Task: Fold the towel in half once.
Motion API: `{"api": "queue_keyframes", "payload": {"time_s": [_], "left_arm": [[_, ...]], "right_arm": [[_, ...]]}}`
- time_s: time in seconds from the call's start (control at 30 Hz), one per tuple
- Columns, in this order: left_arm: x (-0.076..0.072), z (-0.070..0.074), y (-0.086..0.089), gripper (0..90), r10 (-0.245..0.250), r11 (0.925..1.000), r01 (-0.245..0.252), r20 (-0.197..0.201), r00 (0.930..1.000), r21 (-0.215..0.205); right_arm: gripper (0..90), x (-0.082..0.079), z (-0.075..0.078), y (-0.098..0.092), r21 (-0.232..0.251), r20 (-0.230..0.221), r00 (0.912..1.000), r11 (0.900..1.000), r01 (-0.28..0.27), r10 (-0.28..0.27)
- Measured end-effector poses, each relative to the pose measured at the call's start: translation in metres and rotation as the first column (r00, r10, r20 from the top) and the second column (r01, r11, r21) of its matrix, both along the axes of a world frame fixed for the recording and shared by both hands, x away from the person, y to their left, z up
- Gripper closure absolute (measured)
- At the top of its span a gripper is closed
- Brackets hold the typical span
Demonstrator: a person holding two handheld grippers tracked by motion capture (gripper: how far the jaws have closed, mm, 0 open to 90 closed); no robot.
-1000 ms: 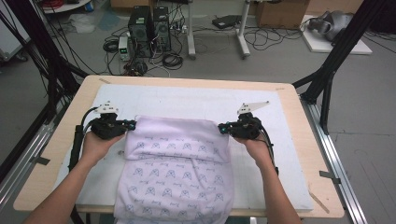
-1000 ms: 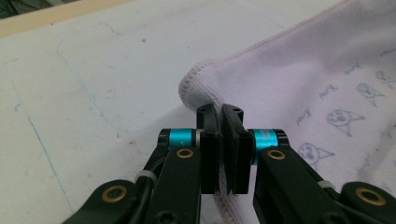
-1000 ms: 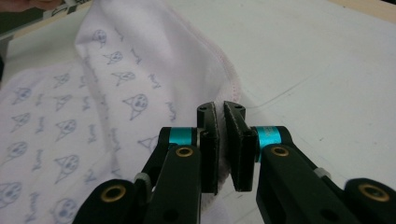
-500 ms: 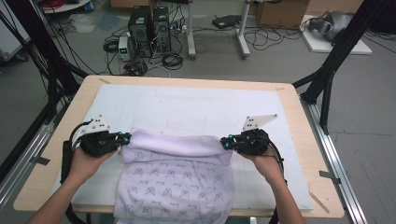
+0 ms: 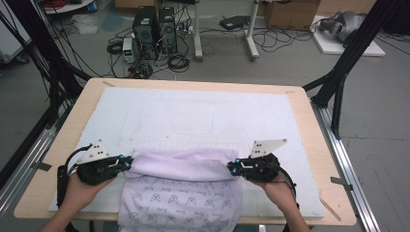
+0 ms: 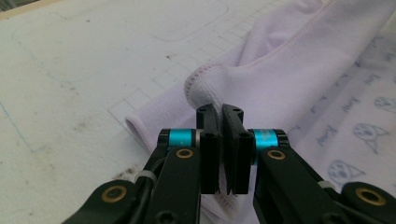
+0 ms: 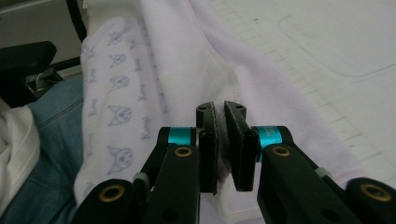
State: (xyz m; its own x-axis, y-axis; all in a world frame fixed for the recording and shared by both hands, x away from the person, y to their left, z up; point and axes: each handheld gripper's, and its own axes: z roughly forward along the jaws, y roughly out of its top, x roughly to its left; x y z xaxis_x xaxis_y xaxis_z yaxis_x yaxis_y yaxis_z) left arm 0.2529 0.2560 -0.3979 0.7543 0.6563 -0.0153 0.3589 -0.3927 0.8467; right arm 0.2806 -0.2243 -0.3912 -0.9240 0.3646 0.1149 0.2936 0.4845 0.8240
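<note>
High view shows a pale lilac cloth [image 5: 181, 188] with a small printed pattern lying on the near half of a white mat [image 5: 193, 116] that covers a wooden table [image 5: 309, 140]. The cloth's far part is folded back toward the person, so a plain, unprinted band runs across it from side to side, and its near end hangs over the table's front edge. The left gripper [image 5: 126, 164] sits at the left end of that folded band and the right gripper [image 5: 232, 168] at the right end, each held low over the mat in a hand [image 5: 80, 191] that comes in from the bottom. The two grippers point toward each other along the fold.

Left gripper view has the black jaws nearly together with a stitched hem of the cloth [image 6: 299, 70] pinched between the pads, so the left gripper [image 6: 220, 112] is clamped on the fabric. The cloth bunches up just beyond the tips.

Right gripper view gives the same picture: the right gripper [image 7: 220, 109] is closed on a seam of the cloth [image 7: 154, 70], with fabric visible in the narrow gap. Blue denim [image 7: 51, 154] shows at the left of that view, below the hanging printed part.
</note>
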Motion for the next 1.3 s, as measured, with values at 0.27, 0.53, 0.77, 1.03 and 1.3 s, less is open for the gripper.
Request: {"api": "queue_keyframes", "payload": {"time_s": [0.27,0.53,0.77,1.03,1.3], "left_arm": [[-0.019,-0.002,0.001,68.8,-0.076,0.9971,0.075,-0.057,0.9955,-0.006],[0.008,0.014,0.001,52.9,-0.028,0.9996,0.028,-0.028,0.9992,0.001],[0.031,-0.002,-0.012,52.7,-0.027,0.9995,0.029,-0.077,0.9967,0.015],[0.033,-0.019,-0.029,53.1,-0.059,0.9912,0.072,-0.115,0.9916,0.111],[0.032,-0.026,-0.037,66.5,-0.096,0.9785,0.12,-0.144,0.9848,0.168]], "right_arm": [[76.1,-0.023,-0.014,-0.001,-0.002,-0.039,0.9989,1.0,-0.027,0.027],[67.3,0.0,0.01,-0.006,0.04,0.019,0.9991,0.998,0.038,-0.039],[60.8,0.021,-0.006,0.009,-0.008,-0.023,0.9981,0.998,0.057,-0.057],[57.7,0.019,-0.025,0.024,-0.067,-0.044,0.9982,0.997,0.037,-0.04],[63.7,0.016,-0.047,0.033,-0.137,-0.071,0.9972,0.991,0.013,-0.022]]}}
